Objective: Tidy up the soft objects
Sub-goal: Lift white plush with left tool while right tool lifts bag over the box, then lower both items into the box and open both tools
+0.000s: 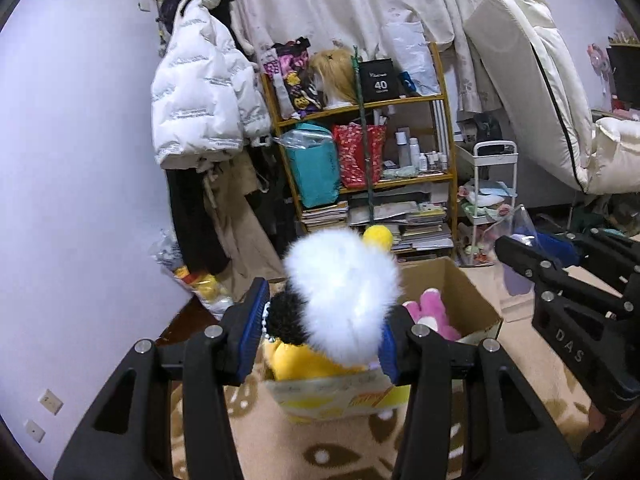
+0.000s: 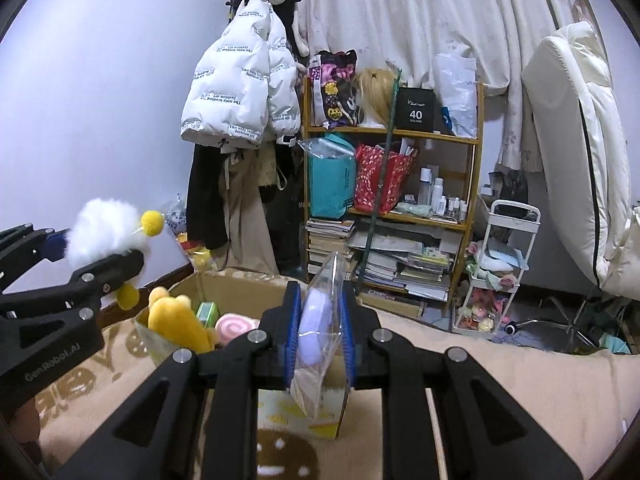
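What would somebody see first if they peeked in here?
Probably the fluffy white toy with yellow pom-poms, squeezed in the left tool above the cardboard box of plushies. Next, the clear bag with a pale purple puff pinched in the right tool, also over the box.

The left gripper (image 1: pixel 320 340), matt black plastic with ribbed blue pads and shiny metal pins, clamps a fluffy white plush toy (image 1: pixel 340 296) with a yellow pompom of felted fuzz. The right gripper (image 2: pixel 320 332), of the same make, pinches a glossy clear plastic bag (image 2: pixel 320 344) holding something soft and pale lilac. Below them the cardboard box (image 1: pixel 456 292) shows matt brown inside, on a napped beige carpet (image 2: pixel 500 372).
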Motion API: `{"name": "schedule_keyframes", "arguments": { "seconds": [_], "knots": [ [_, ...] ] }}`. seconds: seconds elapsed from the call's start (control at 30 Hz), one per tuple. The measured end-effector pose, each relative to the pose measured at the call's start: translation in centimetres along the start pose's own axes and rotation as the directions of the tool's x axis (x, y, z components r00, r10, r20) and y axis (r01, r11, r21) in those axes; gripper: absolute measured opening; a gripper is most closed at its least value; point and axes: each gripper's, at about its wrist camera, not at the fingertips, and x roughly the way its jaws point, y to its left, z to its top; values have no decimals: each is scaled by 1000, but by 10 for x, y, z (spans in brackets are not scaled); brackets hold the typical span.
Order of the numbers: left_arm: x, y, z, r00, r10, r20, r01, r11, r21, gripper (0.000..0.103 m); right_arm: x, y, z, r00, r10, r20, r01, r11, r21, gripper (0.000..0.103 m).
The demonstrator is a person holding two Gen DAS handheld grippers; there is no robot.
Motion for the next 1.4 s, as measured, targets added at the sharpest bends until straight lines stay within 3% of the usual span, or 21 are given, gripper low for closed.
{"name": "schedule_keyframes", "arguments": {
  "seconds": [0.37, 0.57, 0.73, 0.87, 0.97, 1.1, 1.2, 1.3, 1.37, 1.4],
  "knots": [
    [58, -6, 1, 993, -39, -113, 36, 999, -23, 48, 47, -21, -16, 996, 82, -47, -75, 989, 124, 18],
    [78, -9, -11, 984, -75, -161, 69, 997, -42, 52, 52, -27, -22, 988, 155, -20, -150, 974, 173, 19],
    [84, -5, -15, 982, -82, -173, 71, 995, -66, 59, 56, -24, -25, 984, 175, -34, -167, 971, 172, 19],
    [83, 0, -17, 982, -81, -169, 68, 994, -81, 74, 56, -26, -27, 985, 167, -47, -155, 970, 186, 19],
    [79, 4, -17, 984, -69, -166, 54, 994, -92, 80, 55, -26, -28, 986, 160, -55, -148, 972, 181, 19],
    [61, 6, -19, 991, 15, -131, -21, 999, -43, 90, 50, -25, -27, 988, 139, -66, -126, 977, 171, 19],
    [47, 7, -23, 992, 38, -119, -42, 999, -32, 92, 45, -26, -27, 989, 135, -68, -121, 977, 173, 20],
    [35, 11, -25, 990, 34, -137, -42, 998, -56, 93, 36, -26, -28, 989, 126, -81, -111, 981, 160, 28],
    [23, 14, -25, 988, 24, -150, -35, 997, -69, 96, 27, -27, -28, 991, 98, -88, -84, 986, 147, 41],
    [16, 15, -25, 989, 29, -147, -40, 997, -69, 99, 24, -28, -28, 992, 91, -88, -78, 986, 144, 54]
  ]
}}
